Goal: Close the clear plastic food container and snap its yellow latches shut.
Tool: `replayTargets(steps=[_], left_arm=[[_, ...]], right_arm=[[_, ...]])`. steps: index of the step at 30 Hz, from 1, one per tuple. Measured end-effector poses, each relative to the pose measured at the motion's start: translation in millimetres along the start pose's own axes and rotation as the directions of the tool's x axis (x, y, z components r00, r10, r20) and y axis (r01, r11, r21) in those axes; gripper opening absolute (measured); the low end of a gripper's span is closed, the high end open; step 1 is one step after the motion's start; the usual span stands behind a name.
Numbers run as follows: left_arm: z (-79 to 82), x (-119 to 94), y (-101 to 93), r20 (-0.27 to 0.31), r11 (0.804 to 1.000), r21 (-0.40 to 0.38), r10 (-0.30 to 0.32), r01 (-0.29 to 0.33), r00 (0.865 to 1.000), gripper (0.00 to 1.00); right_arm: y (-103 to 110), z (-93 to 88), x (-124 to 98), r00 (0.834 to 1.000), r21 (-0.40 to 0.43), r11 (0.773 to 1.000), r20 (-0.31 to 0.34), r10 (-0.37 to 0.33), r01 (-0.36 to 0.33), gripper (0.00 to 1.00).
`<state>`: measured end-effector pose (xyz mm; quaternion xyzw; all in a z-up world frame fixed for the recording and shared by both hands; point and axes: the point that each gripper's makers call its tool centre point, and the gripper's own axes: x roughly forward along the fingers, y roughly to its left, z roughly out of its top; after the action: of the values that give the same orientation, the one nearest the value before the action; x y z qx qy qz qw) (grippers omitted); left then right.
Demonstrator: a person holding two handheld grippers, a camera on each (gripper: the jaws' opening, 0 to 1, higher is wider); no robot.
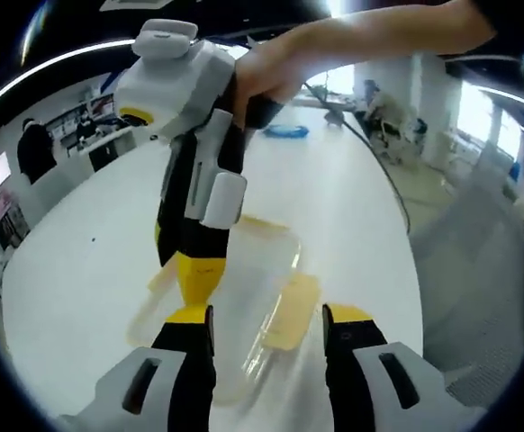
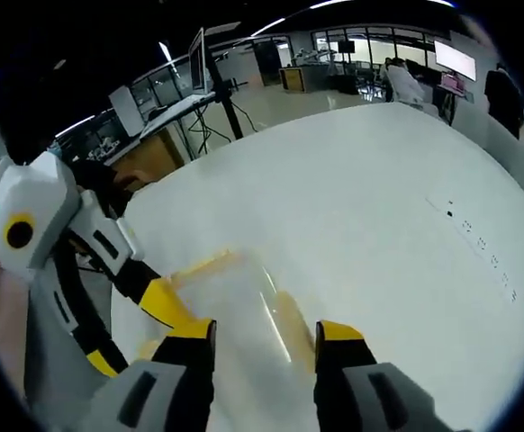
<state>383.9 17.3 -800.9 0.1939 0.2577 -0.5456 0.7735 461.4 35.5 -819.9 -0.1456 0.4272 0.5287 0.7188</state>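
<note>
Container [image 1: 244, 297] of clear plastic lay on the white bench [image 1: 73, 270], its yellow latches [image 1: 291, 312] blurred, no writing on it legible. In the left gripper view, the left gripper [image 1: 267, 326] hovered just above it with jaws apart and empty. The right gripper [image 1: 194, 274] came down from above, a hand [image 1: 271, 76] around it, its yellow tips at the container's far side. In the right gripper view, the right gripper's jaws stood open over the lid. A blue object [image 1: 286, 131] lay far back.
</note>
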Motion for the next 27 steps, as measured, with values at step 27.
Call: replayTargets(steps=[27], left_arm=[[-1.2, 6.1, 2.1, -0.062, 1.0, 0.027, 0.003, -0.001, 0.998, 0.34]], right_arm=[[-1.2, -1.3, 0.2, 1.0, 0.02, 1.0, 0.011, 0.009, -0.009, 0.44]])
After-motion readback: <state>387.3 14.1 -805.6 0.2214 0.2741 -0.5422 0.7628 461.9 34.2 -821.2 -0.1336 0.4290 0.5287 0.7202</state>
